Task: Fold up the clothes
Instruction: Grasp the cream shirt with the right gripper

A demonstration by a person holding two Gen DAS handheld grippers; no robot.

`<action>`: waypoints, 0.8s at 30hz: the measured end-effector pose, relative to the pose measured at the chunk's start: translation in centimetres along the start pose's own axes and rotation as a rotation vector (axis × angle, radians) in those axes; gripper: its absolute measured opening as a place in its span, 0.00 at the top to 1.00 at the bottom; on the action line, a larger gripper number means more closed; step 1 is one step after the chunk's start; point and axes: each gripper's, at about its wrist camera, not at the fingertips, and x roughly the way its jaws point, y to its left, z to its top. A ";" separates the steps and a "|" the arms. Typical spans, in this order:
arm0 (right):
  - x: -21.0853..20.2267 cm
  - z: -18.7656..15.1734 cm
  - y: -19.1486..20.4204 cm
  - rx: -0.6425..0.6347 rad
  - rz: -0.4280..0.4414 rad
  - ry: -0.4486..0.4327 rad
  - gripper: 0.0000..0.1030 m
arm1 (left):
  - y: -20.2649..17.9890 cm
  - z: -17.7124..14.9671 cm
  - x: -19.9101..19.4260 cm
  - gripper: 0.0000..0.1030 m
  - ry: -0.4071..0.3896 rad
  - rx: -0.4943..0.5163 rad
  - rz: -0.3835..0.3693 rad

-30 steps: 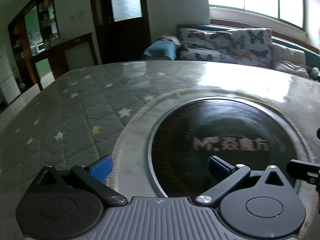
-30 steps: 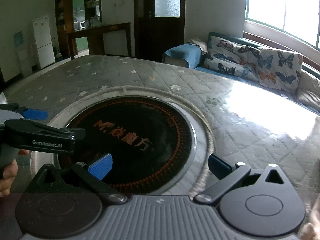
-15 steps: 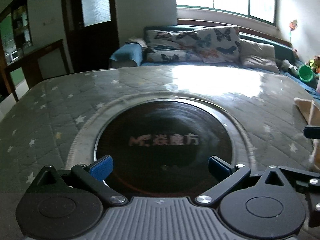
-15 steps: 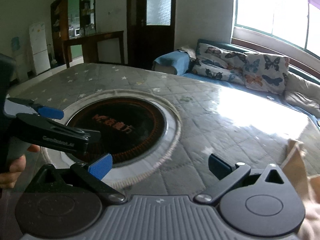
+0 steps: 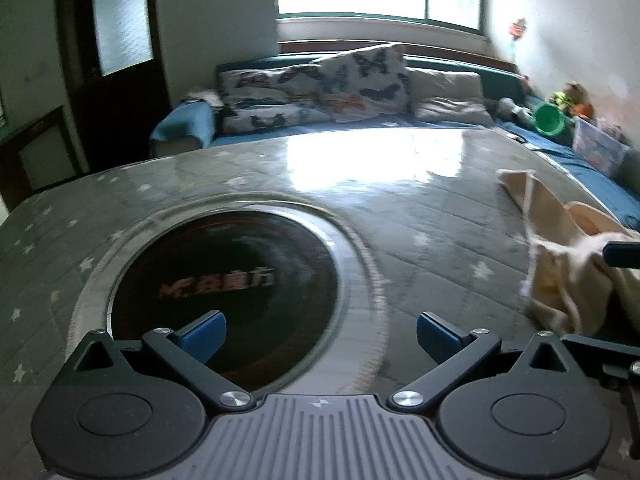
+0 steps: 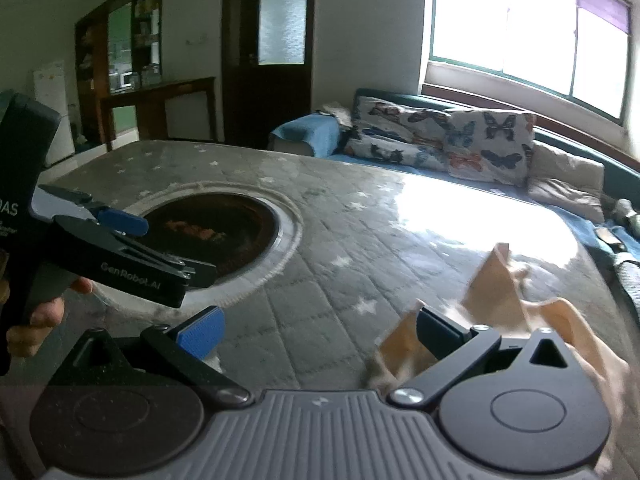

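You are working in a home living room. A sofa (image 6: 500, 148) with butterfly-print cushions (image 5: 320, 88) runs beneath a wide window (image 6: 532, 28); a quilted, star-patterned table cover (image 5: 400, 216) surrounds a round heater plate (image 5: 224, 280). A dark wooden door (image 6: 272, 48), a fridge (image 6: 50, 92) and toys (image 5: 560, 108) confirm domestic use.

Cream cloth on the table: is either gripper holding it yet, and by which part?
Neither. The left gripper and right gripper are both open and empty. The crumpled cream cloth garment lies beyond the right gripper's fingers, ungrasped.
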 end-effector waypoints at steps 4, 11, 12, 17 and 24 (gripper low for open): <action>-1.6 -1.5 -0.8 0.018 -0.044 0.013 0.00 | -1.7 0.0 -0.1 0.00 0.006 0.037 -0.044; -3.9 -3.9 -3.1 0.071 -0.132 0.029 0.01 | -4.4 0.5 0.1 0.00 0.014 0.108 -0.098; -4.2 -4.1 -3.4 0.078 -0.143 0.027 0.01 | -4.7 0.5 0.1 0.00 0.017 0.115 -0.104; -4.9 -4.7 -5.6 0.117 -0.190 0.020 0.05 | -6.5 1.1 0.7 0.00 0.032 0.156 -0.121; -5.3 -5.0 -8.8 0.184 -0.233 0.004 0.10 | -8.3 1.9 1.6 0.00 0.048 0.198 -0.142</action>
